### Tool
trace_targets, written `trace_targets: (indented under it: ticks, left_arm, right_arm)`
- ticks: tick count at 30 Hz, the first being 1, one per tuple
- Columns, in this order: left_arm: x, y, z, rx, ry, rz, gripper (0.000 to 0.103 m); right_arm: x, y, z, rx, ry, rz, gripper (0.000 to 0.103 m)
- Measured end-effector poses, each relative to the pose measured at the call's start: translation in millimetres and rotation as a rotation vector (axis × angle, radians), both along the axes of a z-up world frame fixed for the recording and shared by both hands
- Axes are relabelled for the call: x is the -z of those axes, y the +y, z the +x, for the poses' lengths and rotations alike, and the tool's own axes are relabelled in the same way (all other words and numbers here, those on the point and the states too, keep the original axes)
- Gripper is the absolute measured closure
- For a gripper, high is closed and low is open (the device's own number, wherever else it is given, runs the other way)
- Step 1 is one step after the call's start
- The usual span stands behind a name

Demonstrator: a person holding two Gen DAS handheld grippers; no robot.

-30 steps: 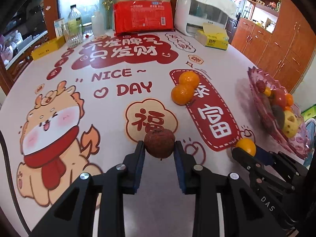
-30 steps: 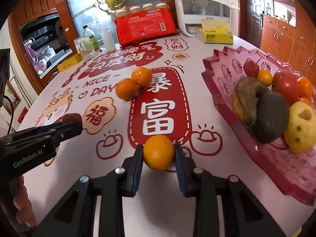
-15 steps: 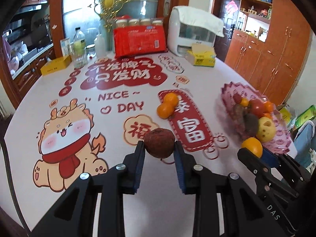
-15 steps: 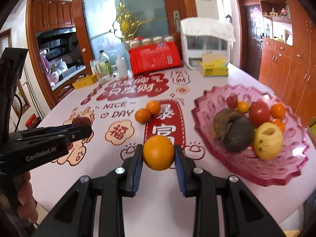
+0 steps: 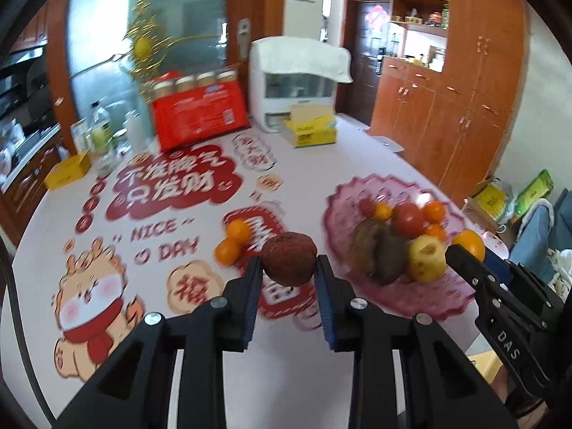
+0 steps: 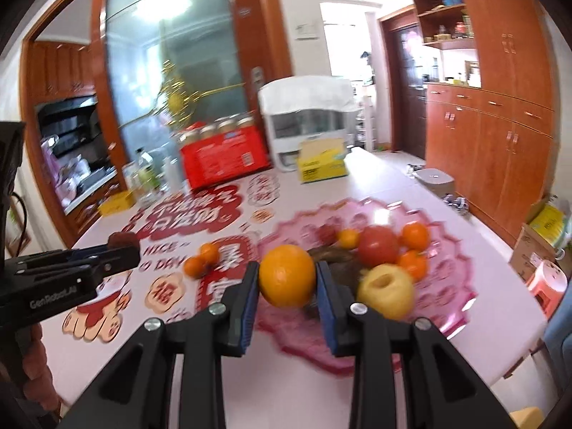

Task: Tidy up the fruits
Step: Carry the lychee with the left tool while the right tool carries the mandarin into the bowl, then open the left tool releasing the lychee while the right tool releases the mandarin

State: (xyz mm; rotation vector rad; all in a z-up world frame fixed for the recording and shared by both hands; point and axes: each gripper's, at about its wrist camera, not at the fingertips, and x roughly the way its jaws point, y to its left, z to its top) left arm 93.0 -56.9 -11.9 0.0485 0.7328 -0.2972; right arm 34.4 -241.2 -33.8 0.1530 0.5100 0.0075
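My left gripper [image 5: 289, 268] is shut on a dark brown wrinkled fruit [image 5: 289, 259] and holds it high above the table. My right gripper [image 6: 287, 279] is shut on an orange [image 6: 287, 275], lifted near the pink fruit plate [image 6: 450, 307]. The plate [image 5: 339, 211] holds several fruits: a red apple [image 6: 378, 246], a yellow apple [image 6: 386, 295], small oranges and dark avocados. Two loose oranges [image 5: 232, 241] lie on the table left of the plate; they also show in the right wrist view [image 6: 202, 257]. The right gripper also shows in the left wrist view [image 5: 464, 250].
At the table's far end stand a red drinks pack [image 5: 198, 118], a white appliance [image 5: 296, 82], a yellow tissue box [image 5: 311, 130], bottles [image 5: 102, 132] and a small yellow box [image 5: 66, 175]. Wooden cabinets [image 5: 457, 118] line the right wall.
Both grippers have risen well above the table with their fruits and shifted toward the pink plate. The views now look down from higher up.
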Motion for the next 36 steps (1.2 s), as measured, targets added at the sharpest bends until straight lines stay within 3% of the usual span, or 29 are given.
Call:
trace_targets:
  ticks: [6,13,19,26,36]
  left_arm:
    - [-25.7,-43.7,20.9,0.075,-0.04,-0.014,0.075]
    - [-40.8,-92.1,50.7,0.133,-0.084,-0.016,0.075]
    - [-4.7,-125.1,82.4,0.141,-0.014,0.035,0.075]
    - [50.7,-140.0,98.4,0.147,0.093,0.086,0.075]
    - [75.5,-143.3,103.3,0.138,0.152,0.099,0.075]
  right_arm:
    - [-21.8,-43.3,12.4,0.111,-0.017,-0.051,0.072]
    - [-32.2,-65.2,38.5,0.171,-0.013,-0.154,0.072]
    - [-18.9,-73.2,56.3,0.204,0.033,-0.189,0.072]
    - [19.9,-75.5,72.5,0.188,0.142,-0.192,0.072]
    - [48.3,-74.0,86.0,0.182,0.234,-0.181,0.072]
